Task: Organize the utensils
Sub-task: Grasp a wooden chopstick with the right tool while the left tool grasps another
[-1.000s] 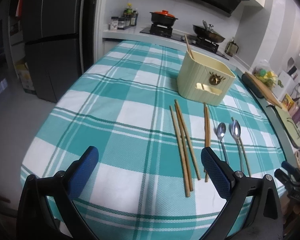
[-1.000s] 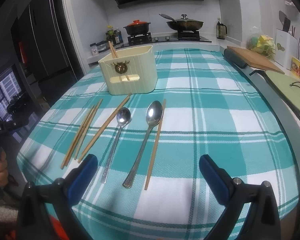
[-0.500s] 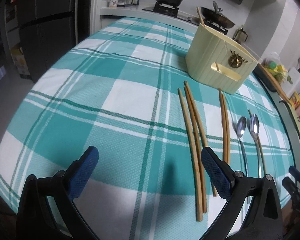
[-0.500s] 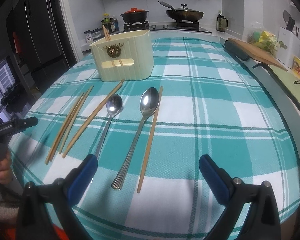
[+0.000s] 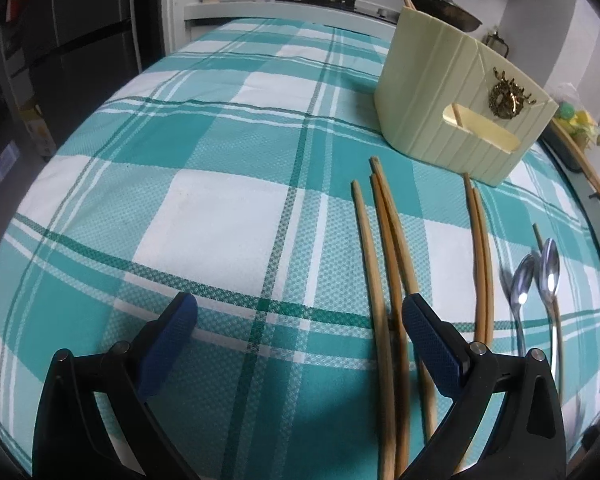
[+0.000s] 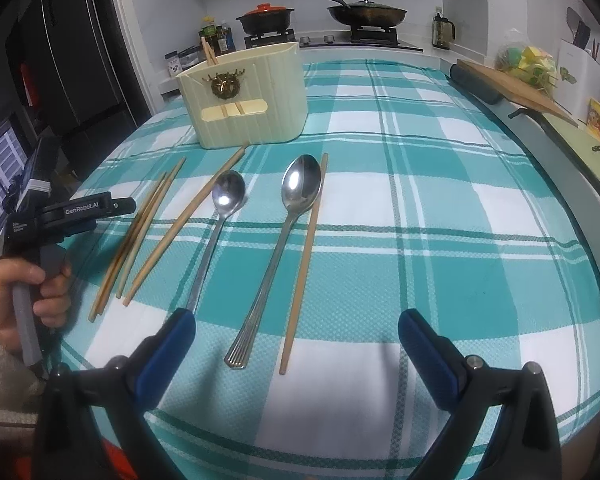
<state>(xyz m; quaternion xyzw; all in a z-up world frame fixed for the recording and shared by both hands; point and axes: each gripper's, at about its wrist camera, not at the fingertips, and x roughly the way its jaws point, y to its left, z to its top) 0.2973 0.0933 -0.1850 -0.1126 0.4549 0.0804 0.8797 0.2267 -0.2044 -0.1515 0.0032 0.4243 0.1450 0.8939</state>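
A cream utensil holder (image 5: 452, 112) (image 6: 248, 100) stands on the teal checked tablecloth with a chopstick inside. Several wooden chopsticks (image 5: 384, 264) (image 6: 140, 232) lie in front of it, a pair (image 5: 482, 264) further right. Two metal spoons, a small one (image 6: 216, 232) and a large one (image 6: 284, 232), lie side by side, with a single chopstick (image 6: 306, 256) beside the large one. My left gripper (image 5: 300, 324) is open and low over the cloth, its right finger over the chopsticks. My right gripper (image 6: 296, 340) is open, with the spoon handles between its fingers.
The table's rounded edge lies near both grippers. A stove with a red-lidded pot (image 6: 266, 18) and a pan (image 6: 364, 12) stands behind. A cutting board (image 6: 512, 88) lies at the right. The left hand and its gripper body (image 6: 60, 216) show in the right wrist view.
My left gripper has moved forward and down toward the chopsticks. My right gripper has moved forward and lower toward the spoons. Nothing on the table moved.
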